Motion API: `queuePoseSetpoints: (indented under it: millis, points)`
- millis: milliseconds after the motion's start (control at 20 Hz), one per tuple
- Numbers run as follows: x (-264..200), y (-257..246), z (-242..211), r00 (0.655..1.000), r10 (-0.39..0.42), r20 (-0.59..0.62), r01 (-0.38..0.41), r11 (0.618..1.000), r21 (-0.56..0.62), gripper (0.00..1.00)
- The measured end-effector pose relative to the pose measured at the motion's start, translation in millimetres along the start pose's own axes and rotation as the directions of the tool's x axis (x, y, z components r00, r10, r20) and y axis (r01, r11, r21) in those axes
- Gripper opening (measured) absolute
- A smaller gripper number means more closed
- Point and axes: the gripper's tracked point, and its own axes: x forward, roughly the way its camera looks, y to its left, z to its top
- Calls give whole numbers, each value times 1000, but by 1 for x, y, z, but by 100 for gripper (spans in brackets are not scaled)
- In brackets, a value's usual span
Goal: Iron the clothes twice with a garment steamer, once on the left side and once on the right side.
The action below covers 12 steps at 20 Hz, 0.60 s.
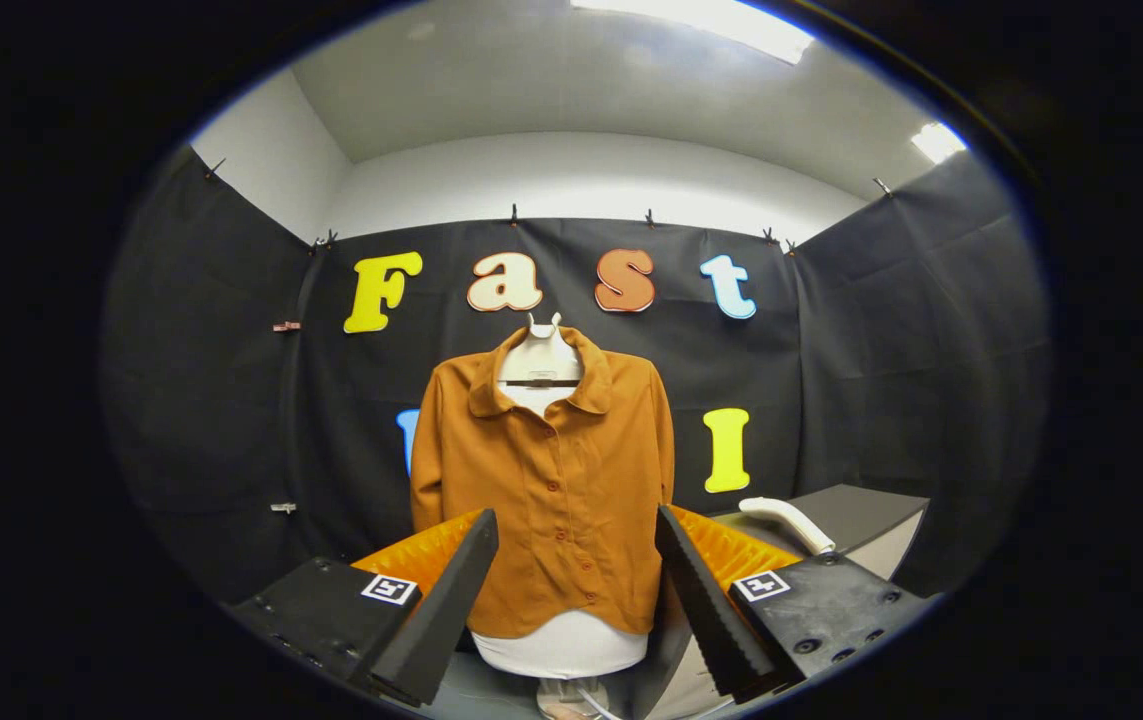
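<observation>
An orange-brown buttoned shirt (551, 480) hangs on a white torso form (563, 645) straight ahead, against the black cloth wall. My gripper (576, 580) is open, its two fingers spread wide on either side of the shirt's lower half, with nothing between them. The shirt is well beyond the fingertips. A white garment steamer (788, 522) lies on a dark grey table (861, 510) to the right, past the right finger, its handle pointing toward me.
Black cloth walls close in the booth on the left, back and right. The torso form's stand (571, 697) drops down between the fingers. The table's pale front face (896, 558) sits just right of the right finger.
</observation>
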Motion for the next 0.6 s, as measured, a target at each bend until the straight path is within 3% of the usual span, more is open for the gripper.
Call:
queuePoseSetpoints:
  millis: [300,600]
  points:
    - [24,-49,-15,996,-76,-48,76,997,4,98]
    - [81,-135,-26,989,-129,-69,129,992,-3,98]
